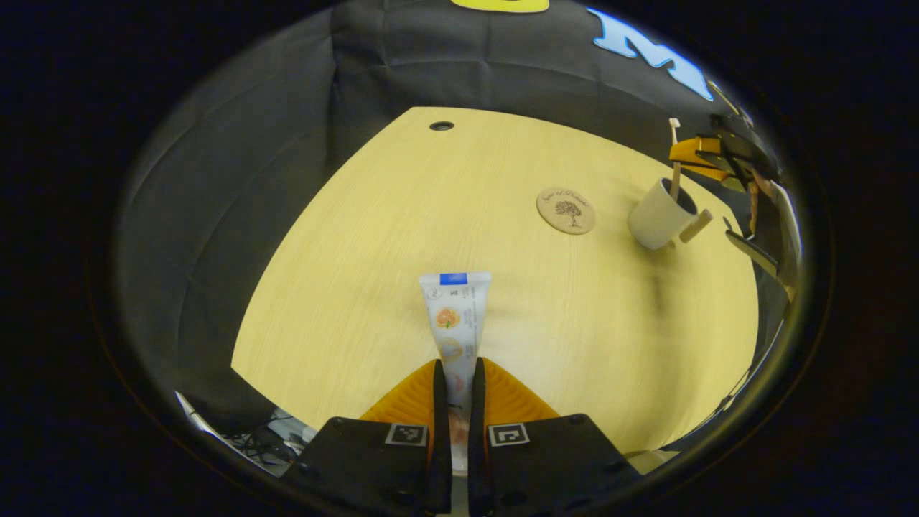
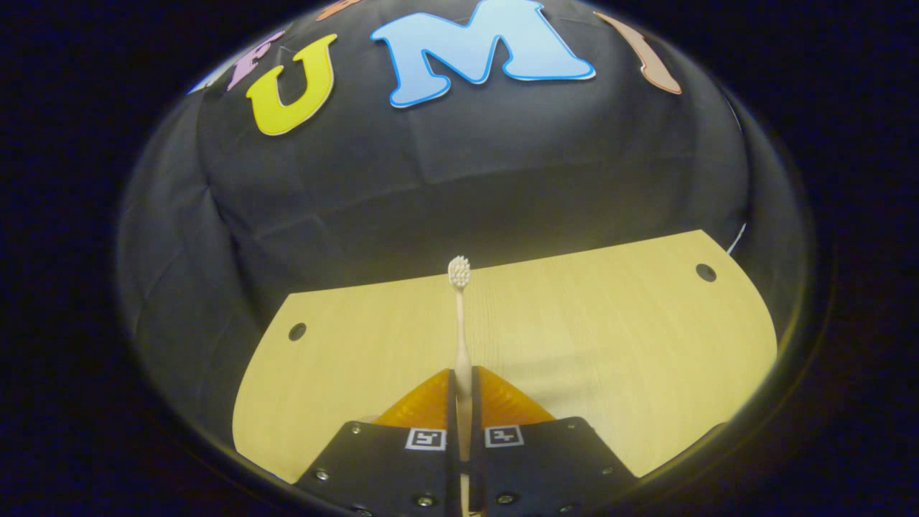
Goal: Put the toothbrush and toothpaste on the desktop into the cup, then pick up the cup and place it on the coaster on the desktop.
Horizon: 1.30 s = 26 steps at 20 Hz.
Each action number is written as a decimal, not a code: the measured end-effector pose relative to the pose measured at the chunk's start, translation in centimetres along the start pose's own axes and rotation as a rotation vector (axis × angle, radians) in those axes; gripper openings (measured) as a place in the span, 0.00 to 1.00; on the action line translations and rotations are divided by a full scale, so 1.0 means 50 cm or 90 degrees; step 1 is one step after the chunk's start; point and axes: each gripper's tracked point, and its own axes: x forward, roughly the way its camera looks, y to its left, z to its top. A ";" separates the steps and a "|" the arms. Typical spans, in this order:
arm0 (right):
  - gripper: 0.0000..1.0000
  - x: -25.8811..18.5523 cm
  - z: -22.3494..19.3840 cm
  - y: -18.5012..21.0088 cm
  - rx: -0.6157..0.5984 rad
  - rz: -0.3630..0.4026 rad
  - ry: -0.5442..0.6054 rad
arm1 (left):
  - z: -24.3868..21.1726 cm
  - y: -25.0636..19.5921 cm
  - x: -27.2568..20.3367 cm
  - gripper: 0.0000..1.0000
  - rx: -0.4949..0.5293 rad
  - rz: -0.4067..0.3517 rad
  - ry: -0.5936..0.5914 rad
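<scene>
— Where is the toothpaste (image 1: pixel 455 323) sitting?

— Low in the middle of the left gripper view, sticking forward over the desk (image 1: pixel 359 287). The left gripper (image 1: pixel 457 388) is pinching it, both fingers pressing narrowly on its lower end.

— And the toothbrush (image 2: pixel 462 337)?

— In the right gripper view, the right gripper (image 2: pixel 464 391) is clamping its handle, nearly closed, bristles pointing up at centre.

— The cup (image 1: pixel 659 213)?

— It is showing at the right of the left gripper view, with the toothbrush standing in it. The coaster (image 1: pixel 566 210) is lying just left of it, apart.
</scene>
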 end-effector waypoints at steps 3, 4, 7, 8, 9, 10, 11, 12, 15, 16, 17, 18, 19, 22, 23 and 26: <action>0.05 -0.007 -0.012 -0.009 0.002 -0.005 0.011 | -0.004 0.002 0.000 0.17 -0.009 -0.004 -0.002; 0.05 -0.012 -0.014 -0.007 0.002 0.000 0.011 | -0.007 0.003 0.001 0.15 -0.012 -0.004 -0.003; 0.09 -0.030 -0.018 0.001 0.005 0.017 0.023 | -0.002 0.001 0.003 0.17 -0.023 0.000 -0.014; 0.10 -0.036 -0.017 0.000 0.004 0.019 0.025 | 0.004 -0.001 0.003 0.17 -0.027 0.000 -0.020; 0.17 -0.042 -0.015 -0.003 0.001 0.019 0.024 | 0.009 -0.004 0.003 0.17 -0.032 -0.002 -0.026; 0.17 -0.052 -0.013 -0.002 -0.001 0.020 0.023 | 0.012 -0.005 0.004 0.17 -0.037 -0.006 -0.032; 0.17 -0.061 -0.012 -0.002 -0.002 0.022 0.023 | 0.015 -0.008 0.000 0.17 -0.041 -0.009 -0.037; 0.17 -0.069 -0.011 -0.003 -0.004 0.024 0.023 | 0.015 -0.013 -0.010 0.15 -0.045 -0.013 -0.041; 0.17 -0.100 -0.007 -0.009 -0.019 0.032 0.017 | 0.018 -0.024 -0.013 0.15 -0.051 -0.017 -0.049; 0.17 -0.109 -0.011 -0.007 -0.025 0.039 0.018 | 0.021 -0.027 -0.014 0.16 -0.052 -0.018 -0.052; 0.17 -0.120 -0.015 -0.007 -0.029 0.044 0.021 | 0.024 -0.028 -0.023 0.16 -0.052 -0.019 -0.059; 0.17 -0.139 -0.029 -0.011 -0.034 0.052 0.028 | 0.032 -0.031 -0.031 0.17 -0.051 -0.022 -0.068; 0.17 -0.155 -0.037 -0.018 -0.035 0.053 0.030 | 0.041 -0.035 -0.037 0.14 -0.049 -0.028 -0.076; 0.17 -0.201 -0.083 -0.032 -0.030 0.065 0.042 | 0.086 -0.068 -0.052 0.17 -0.043 -0.062 -0.108; 0.17 -0.217 -0.104 -0.042 -0.029 0.066 0.050 | 0.106 -0.086 -0.056 0.17 -0.040 -0.078 -0.122; 0.12 -0.258 -0.166 -0.074 -0.023 0.064 0.081 | 0.159 -0.132 -0.060 0.15 -0.023 -0.108 -0.153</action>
